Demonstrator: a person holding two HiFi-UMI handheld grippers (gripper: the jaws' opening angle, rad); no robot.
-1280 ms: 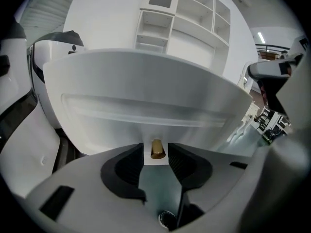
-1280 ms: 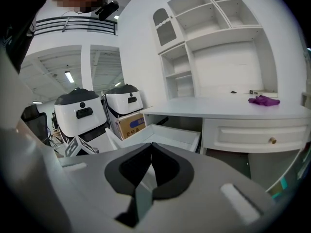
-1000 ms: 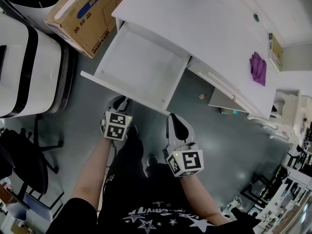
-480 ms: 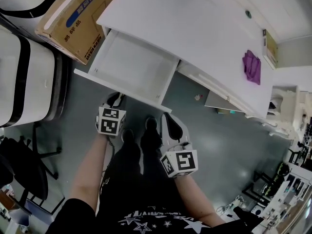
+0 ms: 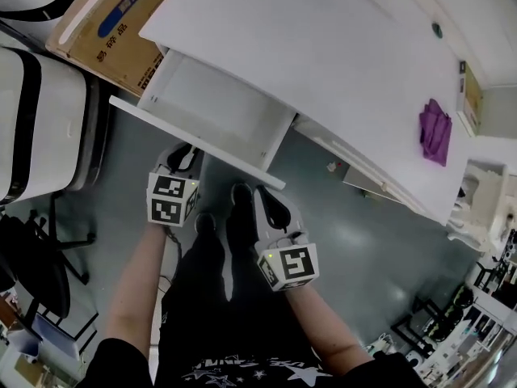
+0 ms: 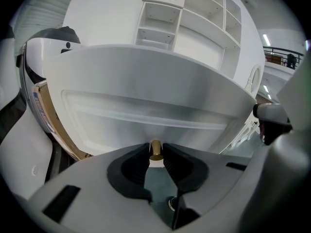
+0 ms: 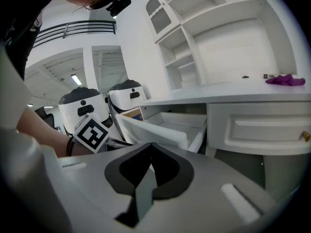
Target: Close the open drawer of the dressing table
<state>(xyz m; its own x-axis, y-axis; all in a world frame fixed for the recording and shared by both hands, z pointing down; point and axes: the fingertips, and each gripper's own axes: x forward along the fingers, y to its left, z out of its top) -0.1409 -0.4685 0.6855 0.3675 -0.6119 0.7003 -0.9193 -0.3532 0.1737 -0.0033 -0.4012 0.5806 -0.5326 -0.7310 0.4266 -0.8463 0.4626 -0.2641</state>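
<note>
Left gripper view: we find the left gripper clamped on the brass knob of the drawer, half out of the dressing table, apparently to push it home; the right gripper is closed, empty.

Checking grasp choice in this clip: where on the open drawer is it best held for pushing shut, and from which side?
The brass knob at the middle of the drawer front, approached head-on. It is the only protrusion on that flat panel, and central, so a push should stay straight. The left gripper's fingers clamp it.
</note>
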